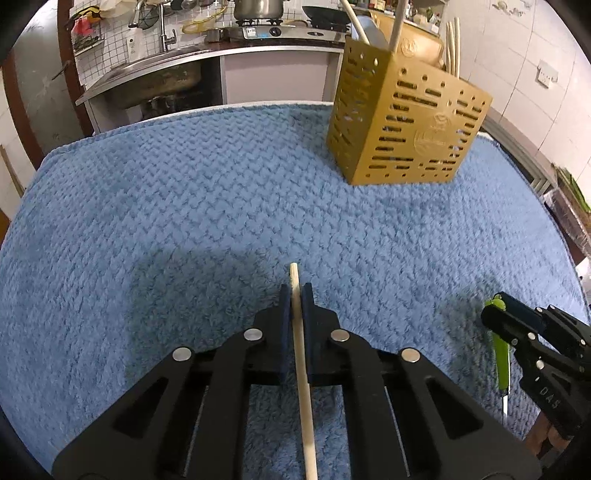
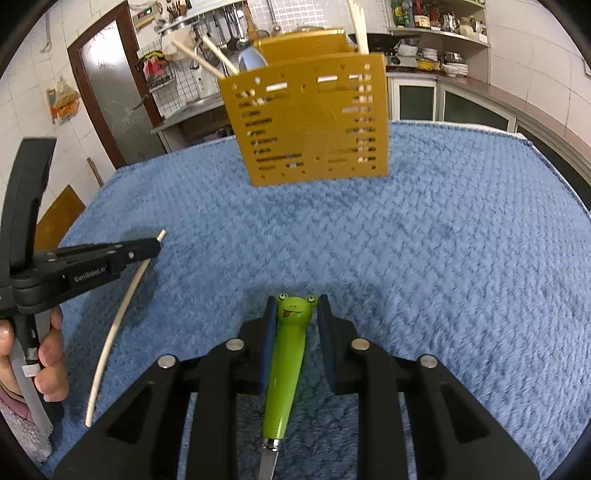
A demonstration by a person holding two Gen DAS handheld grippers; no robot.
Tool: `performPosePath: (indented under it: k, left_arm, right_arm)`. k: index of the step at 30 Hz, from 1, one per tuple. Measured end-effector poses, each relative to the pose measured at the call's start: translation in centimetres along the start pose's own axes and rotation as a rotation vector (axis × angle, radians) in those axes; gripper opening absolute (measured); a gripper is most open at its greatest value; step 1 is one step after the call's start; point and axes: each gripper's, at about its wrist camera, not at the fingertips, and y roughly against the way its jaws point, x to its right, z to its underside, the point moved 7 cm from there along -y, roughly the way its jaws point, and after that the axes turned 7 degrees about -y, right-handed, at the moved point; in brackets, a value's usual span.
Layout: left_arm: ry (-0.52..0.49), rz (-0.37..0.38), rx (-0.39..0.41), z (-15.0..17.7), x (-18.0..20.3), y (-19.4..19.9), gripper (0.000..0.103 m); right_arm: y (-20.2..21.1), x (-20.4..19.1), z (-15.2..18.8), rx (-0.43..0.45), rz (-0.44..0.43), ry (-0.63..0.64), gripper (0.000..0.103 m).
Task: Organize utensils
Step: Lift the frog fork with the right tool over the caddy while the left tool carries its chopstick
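Note:
A gold perforated utensil holder stands at the far side of the blue towel, with chopsticks and a pale blue utensil in it; it also shows in the right wrist view. My left gripper is shut on a pale wooden chopstick, low over the towel; the chopstick shows from the side in the right wrist view. My right gripper brackets a green frog-handled knife lying on the towel; the left pad touches the handle, the right pad stands slightly off.
A kitchen counter with sink and stove with a pot lies behind the table. Shelves with dishes stand at the back right. A door is at the left. A hand holds the left gripper.

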Motion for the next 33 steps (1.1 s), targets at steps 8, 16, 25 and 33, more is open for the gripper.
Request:
performPosePath:
  k: [8,16,25,33]
  left_arm:
    - [0.013,0.022,0.040,-0.7,-0.2,2.1,0.004]
    - [0.004,0.029,0.101,-2.2,0.8,4.6,0.004]
    - [-0.023,0.019,0.257,-5.9,2.3,9.0,0.004]
    - [-0.035,0.009,0.345,-8.4,2.9,10.5,0.003]
  right_arm:
    - [1.3,0.0,-1.8,0.034,-0.020,0.007,0.022]
    - [2.2,0.1,-3.7,0.062,-0.032,0.017,0.022]
    - [4.5,0.4,-7.4,0.145,-0.039,0.025,0.022]
    - [6.6,0.4,-9.9,0.232,-0.038,0.047,0.022]
